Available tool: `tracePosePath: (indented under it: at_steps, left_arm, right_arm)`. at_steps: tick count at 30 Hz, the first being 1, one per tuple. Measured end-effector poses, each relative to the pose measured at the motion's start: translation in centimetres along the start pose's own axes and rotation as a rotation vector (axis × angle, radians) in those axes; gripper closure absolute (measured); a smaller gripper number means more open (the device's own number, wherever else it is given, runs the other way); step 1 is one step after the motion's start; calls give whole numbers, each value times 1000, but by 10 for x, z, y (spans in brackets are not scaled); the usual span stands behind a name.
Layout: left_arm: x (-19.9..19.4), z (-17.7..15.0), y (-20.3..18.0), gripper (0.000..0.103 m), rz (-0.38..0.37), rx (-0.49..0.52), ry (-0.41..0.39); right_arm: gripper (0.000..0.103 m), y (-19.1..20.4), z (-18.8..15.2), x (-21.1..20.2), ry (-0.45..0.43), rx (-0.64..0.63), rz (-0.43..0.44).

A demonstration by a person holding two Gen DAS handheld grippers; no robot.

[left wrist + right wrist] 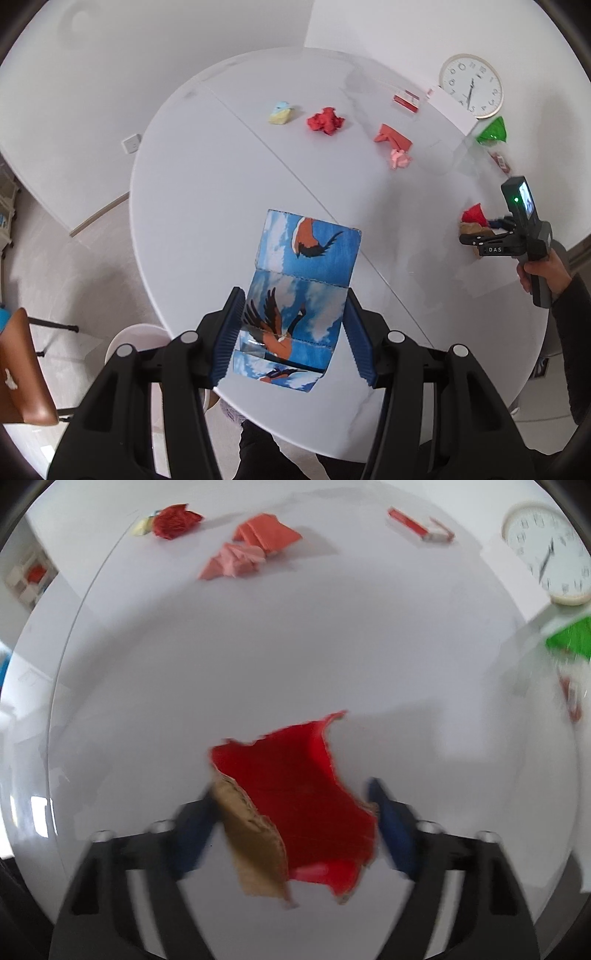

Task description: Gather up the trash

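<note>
1. Trash lies scattered over the white round surface [207, 206] I am working above.
2. My left tool [293, 332] is clamped on a flattened blue carton printed with birds [303, 295]; both blue pads press its long edges, and it hangs tilted above the near part of the surface.
3. My right tool [295, 827] points steeply down at a torn piece of red and brown cardboard [295, 805]. The piece sits between the pads; the left pad touches its brown flap, but the view is blurred and I cannot tell whether the right pad touches, so I cannot call it gripped.
4. In the left view, that right tool [480, 236] is at the surface's right side, held by a hand [543, 273] in a dark sleeve.
5. Further off lie a yellow and blue wad [280, 113], a crumpled red ball [327, 121], a folded salmon sheet [391, 137] touching a pink crumple [400, 159], and a red and white packet [406, 100].
6. A white clock [471, 85] and a green wrapper [493, 131] sit at the far right edge.
</note>
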State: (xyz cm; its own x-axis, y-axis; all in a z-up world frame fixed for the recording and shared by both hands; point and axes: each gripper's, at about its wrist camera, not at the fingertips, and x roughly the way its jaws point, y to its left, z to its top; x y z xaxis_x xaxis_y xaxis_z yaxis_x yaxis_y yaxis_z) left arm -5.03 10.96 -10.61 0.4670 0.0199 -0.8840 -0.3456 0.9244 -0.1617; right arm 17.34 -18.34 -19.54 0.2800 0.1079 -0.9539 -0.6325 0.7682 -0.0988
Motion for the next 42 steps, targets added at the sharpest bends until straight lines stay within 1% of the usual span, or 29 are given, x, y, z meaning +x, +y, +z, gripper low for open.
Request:
tracePosePath:
  at_steps: [1, 2, 4, 5, 7, 9, 11, 13, 14, 15, 16, 17, 19, 21, 22, 24, 27, 29, 31, 33, 34, 35, 37, 39, 41, 42]
  left_arm:
    - [-2, -1, 2, 51, 3, -6, -3]
    - [-4, -2, 4, 51, 8, -13, -5]
    - [-8, -6, 9, 51, 13, -28, -12]
    - [-10, -8, 12, 51, 15, -35, -16]
    - [-15, -13, 19, 51, 20, -55, -24]
    - [-20, -18, 28, 51, 29, -77, -34]
    - [-25, -25, 38, 51, 42, -103, -36]
    - [-30, -35, 51, 51, 57, -125, -36]
    - [-33, -42, 60, 51, 75, -138, -33]
    - [-34, -47, 67, 51, 92, -147, -32]
    - [-36, -52, 74, 51, 104, -156, -30]
    - [-37, -59, 85, 51, 117, -174, -27]
    - [-37, -71, 103, 51, 132, -202, -19]
    - [-33, -85, 127, 51, 164, -228, 2]
    - [-30, -90, 136, 51, 173, -234, 13]
    - [-21, -103, 158, 51, 195, -247, 41]
    - [-1, -121, 188, 51, 205, -272, 93]
    - [10, -131, 205, 51, 201, -293, 118]
    - [22, -139, 221, 49, 198, -323, 155]
    - [29, -146, 233, 40, 186, -356, 173]
    - [29, -148, 240, 29, 186, -372, 170]
    - [28, -149, 245, 22, 187, -392, 159]
    - [27, -150, 250, 21, 183, -413, 145]
    - [26, -151, 257, 21, 181, -439, 157]
    - [20, -153, 262, 20, 214, -468, 175]
    - [14, -153, 264, 20, 248, -487, 179]
  right_arm:
    - [56, -4, -1, -1, -4, 34, 35]
    - [58, -9, -3, -2, -9, 67, 53]
    - [61, -15, -5, -7, -25, 111, 61]
    - [62, -18, -7, -12, -39, 148, 89]
    - [62, -17, -8, -24, -62, 181, 116]
    - [62, -1, -10, -46, -103, 167, 120]
    - [62, 18, -9, -68, -142, 152, 147]
    - [62, 52, -7, -94, -187, 116, 195]
    - [62, 76, -7, -109, -214, 90, 229]
    - [62, 93, -3, -117, -230, 74, 261]
    - [62, 111, -3, -126, -245, 60, 298]
    - [62, 138, -2, -135, -259, 41, 352]
    - [62, 183, 0, -146, -271, -9, 423]
    - [61, 224, 3, -154, -271, -53, 473]
    - [61, 247, 7, -155, -261, -76, 512]
    - [61, 283, 13, -155, -234, -106, 562]
    - [61, 327, 18, -152, -191, -150, 615]
    - [61, 351, 24, -149, -170, -188, 613]
    - [61, 368, 32, -146, -152, -213, 603]
    - [61, 377, 35, -144, -137, -221, 607]
    - [61, 382, 37, -144, -133, -227, 604]
    - [61, 387, 36, -143, -133, -231, 598]
    - [61, 395, 38, -143, -130, -240, 591]
    - [60, 402, 33, -145, -126, -244, 585]
    - [59, 407, 29, -143, -121, -262, 567]
    - [59, 409, 29, -143, -120, -272, 555]
